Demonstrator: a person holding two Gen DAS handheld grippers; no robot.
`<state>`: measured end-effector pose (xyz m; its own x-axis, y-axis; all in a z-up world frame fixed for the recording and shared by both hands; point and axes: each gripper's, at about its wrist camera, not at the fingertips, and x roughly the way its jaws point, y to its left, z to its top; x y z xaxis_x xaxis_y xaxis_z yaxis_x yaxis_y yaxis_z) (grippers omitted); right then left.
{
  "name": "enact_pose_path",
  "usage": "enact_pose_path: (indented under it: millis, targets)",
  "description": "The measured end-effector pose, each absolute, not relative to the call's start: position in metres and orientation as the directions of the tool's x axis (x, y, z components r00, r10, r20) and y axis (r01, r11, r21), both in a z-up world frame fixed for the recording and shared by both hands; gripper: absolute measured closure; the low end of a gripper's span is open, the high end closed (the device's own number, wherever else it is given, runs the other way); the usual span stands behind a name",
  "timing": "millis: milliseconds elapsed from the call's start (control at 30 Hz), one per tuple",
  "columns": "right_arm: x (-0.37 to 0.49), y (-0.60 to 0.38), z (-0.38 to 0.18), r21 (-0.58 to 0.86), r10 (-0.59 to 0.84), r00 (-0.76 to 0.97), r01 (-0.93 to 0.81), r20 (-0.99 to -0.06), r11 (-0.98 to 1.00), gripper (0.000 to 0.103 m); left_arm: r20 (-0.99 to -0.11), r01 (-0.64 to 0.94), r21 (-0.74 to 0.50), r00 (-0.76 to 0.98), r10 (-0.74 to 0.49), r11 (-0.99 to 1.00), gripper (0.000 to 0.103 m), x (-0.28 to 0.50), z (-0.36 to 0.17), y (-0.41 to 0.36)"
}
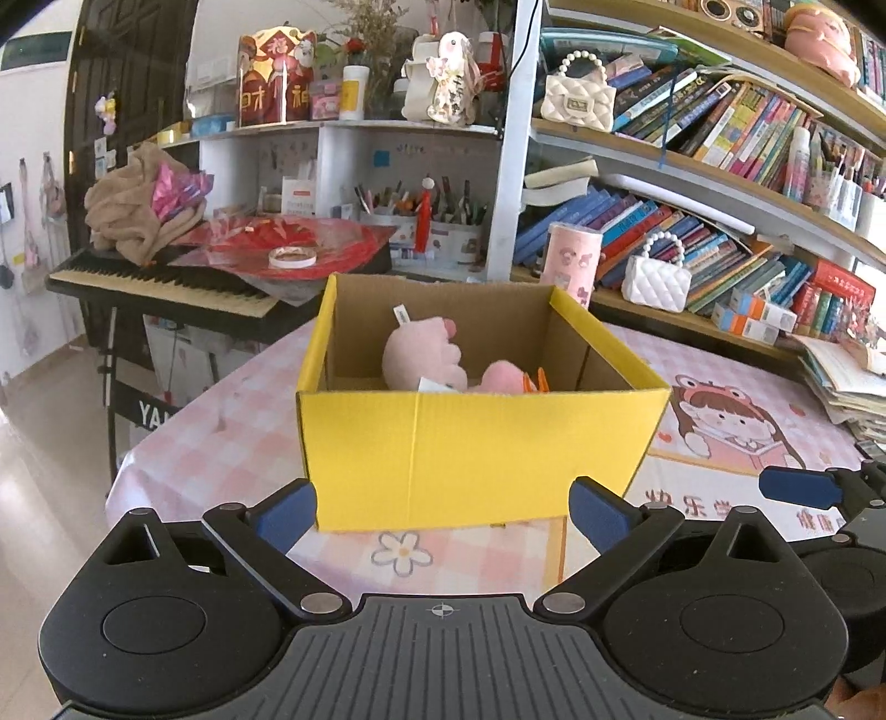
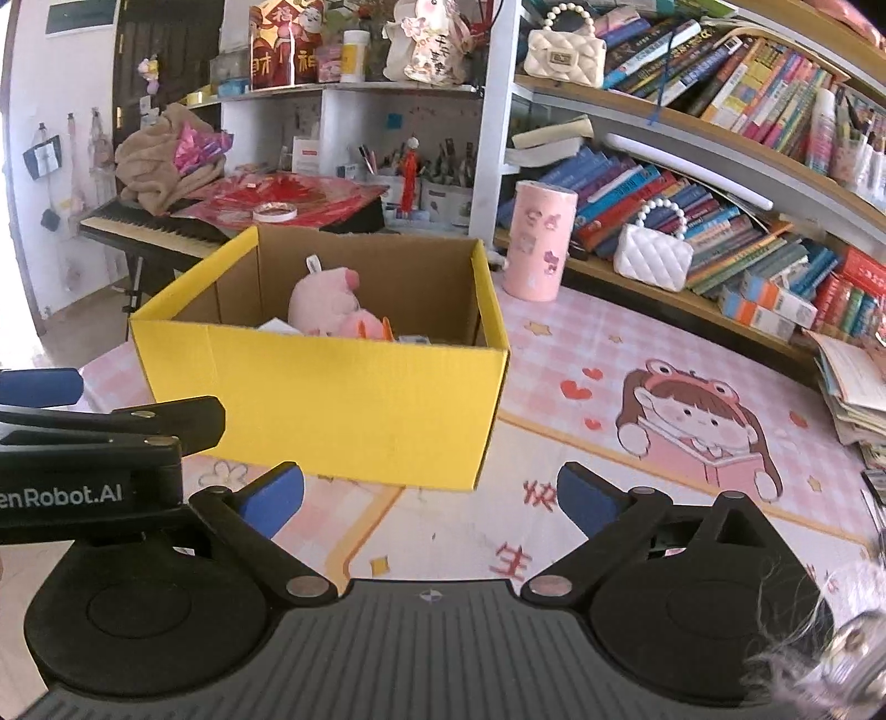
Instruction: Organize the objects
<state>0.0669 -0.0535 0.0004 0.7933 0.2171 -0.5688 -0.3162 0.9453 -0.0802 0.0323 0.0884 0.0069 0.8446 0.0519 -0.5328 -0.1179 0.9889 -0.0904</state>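
Pink plush toys (image 1: 423, 357) are lying inside the yellow box (image 1: 470, 448) sitting near the table's (image 1: 221, 443) left edge; I am holding my left tool (image 1: 443, 507) and right tool (image 2: 429, 498) spread wide, gripping nothing.

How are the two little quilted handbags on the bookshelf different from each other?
The cream handbag sits on the higher shelf; the white handbag sits on the lowest shelf, near table level. The cream one has a dark clasp plate on its front; the white one shows none. Both are quilted, have pearl-bead handles and lean against books.
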Motion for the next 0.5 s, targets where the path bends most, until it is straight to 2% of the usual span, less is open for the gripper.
enact_pose_path:
  millis: [500]
  targets:
    - [0.03,-0.063,-0.003,-0.078,0.155,0.806,-0.241,-0.572,0.967,0.002,-0.536,-0.082,-0.073,0.843,0.03,0.994,0.003,0.002,0.009,0.084]
